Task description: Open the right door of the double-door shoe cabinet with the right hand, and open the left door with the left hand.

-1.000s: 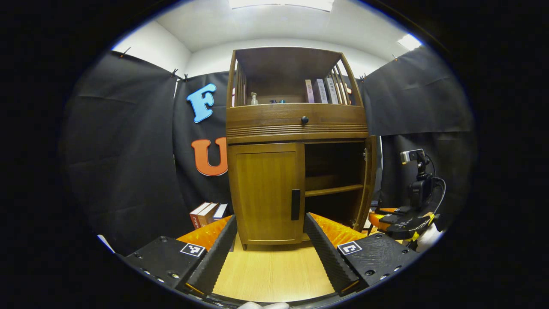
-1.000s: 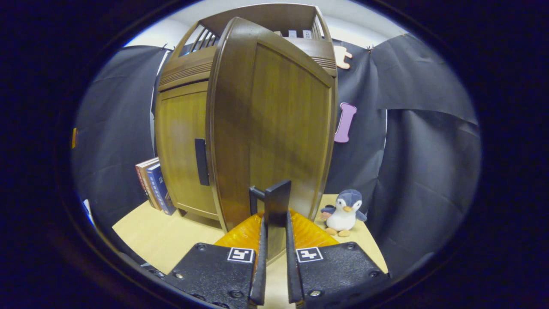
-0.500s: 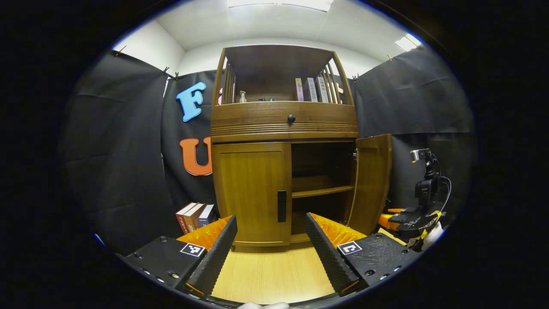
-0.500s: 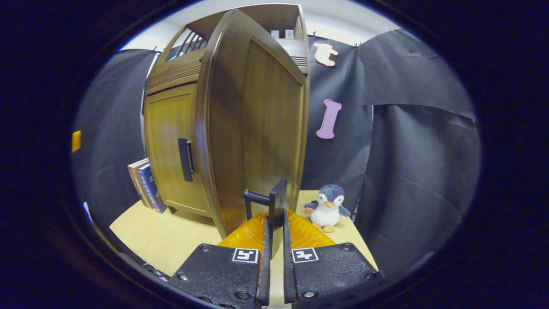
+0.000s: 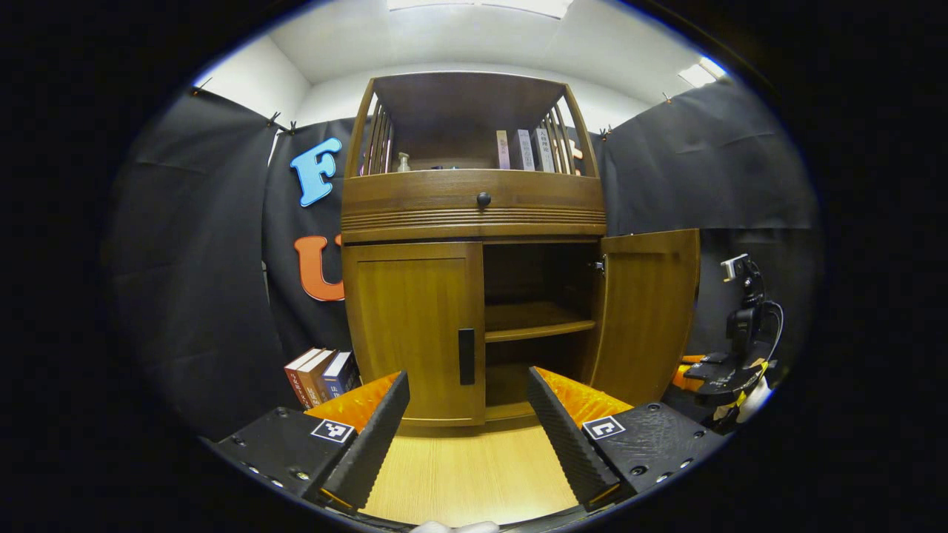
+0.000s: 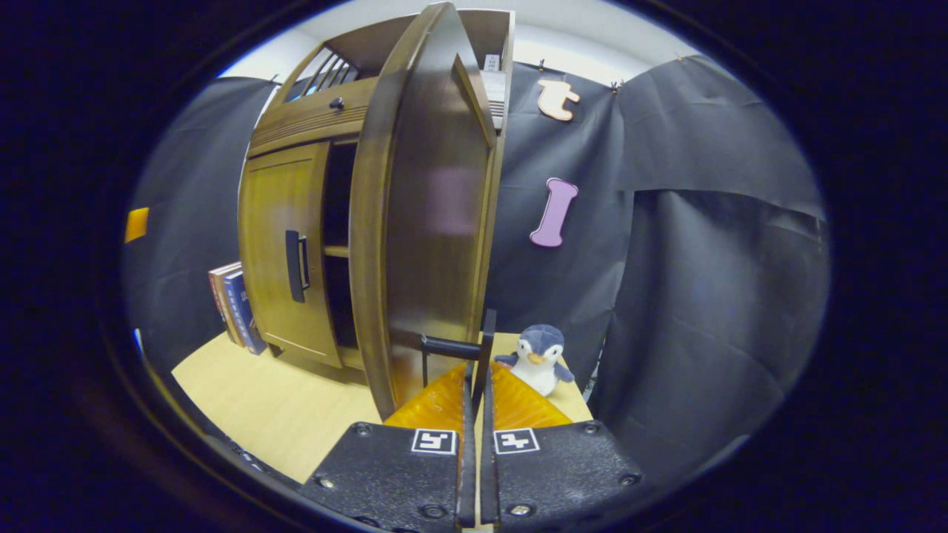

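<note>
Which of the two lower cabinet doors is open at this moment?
The right door, swung wide, its handle pinched by the right gripper. The left door sits flush and closed.

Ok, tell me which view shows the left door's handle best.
The left gripper view: the left door's handle faces the camera squarely, between the open left gripper fingers. The right gripper view shows it obliquely, from the side.

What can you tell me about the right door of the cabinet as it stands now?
The right door is brown wood with a raised frame around a flat panel. It stands swung wide open on its hinge at the cabinet's right edge, baring a dark inside with one shelf. Its dark bar handle sits low near the free edge, and the right gripper is clamped on it with jaws nearly closed. The left door is shut.
</note>
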Action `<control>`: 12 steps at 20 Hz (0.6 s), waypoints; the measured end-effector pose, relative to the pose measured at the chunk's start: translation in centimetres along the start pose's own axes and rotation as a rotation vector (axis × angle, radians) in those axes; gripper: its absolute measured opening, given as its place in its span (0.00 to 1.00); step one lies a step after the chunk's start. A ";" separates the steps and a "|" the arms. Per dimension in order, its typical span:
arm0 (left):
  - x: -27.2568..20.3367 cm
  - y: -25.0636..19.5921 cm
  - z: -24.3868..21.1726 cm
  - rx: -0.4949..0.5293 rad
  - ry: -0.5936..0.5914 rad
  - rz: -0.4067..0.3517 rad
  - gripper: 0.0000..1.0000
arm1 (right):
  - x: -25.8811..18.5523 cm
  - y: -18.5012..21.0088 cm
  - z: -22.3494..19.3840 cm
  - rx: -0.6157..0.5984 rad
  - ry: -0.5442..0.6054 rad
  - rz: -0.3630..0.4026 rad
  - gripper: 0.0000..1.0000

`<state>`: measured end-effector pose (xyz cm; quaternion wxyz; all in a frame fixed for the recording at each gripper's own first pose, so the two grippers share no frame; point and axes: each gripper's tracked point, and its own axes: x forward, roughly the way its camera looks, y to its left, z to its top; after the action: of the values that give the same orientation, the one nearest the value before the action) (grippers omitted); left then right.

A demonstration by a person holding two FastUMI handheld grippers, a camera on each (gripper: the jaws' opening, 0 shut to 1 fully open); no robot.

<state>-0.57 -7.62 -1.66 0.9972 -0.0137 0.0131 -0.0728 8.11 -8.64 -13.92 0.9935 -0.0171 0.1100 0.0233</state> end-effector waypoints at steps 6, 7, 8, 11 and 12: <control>0.8 -1.2 0.0 -0.003 0.004 0.002 0.96 | 0.0 -2.2 -0.1 -0.006 0.002 0.054 0.06; 1.0 -1.3 -0.1 -0.003 0.006 0.003 1.00 | 0.0 -2.6 0.0 -0.006 0.002 0.064 0.05; 1.0 -1.5 0.0 -0.003 0.007 0.005 1.00 | 0.1 -3.0 -0.1 -0.003 0.004 0.074 0.05; 1.4 -1.9 0.1 -0.003 0.008 0.006 0.96 | 0.3 -4.4 -0.1 0.020 0.010 0.105 0.05; 1.3 -2.1 0.1 -0.001 0.008 0.006 0.96 | 0.3 -4.7 0.0 0.030 0.012 0.116 0.05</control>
<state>0.46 -9.84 -1.52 0.9973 -0.0138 0.0174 -0.0697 8.69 -13.36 -13.86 0.9899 0.0042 0.1173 0.0792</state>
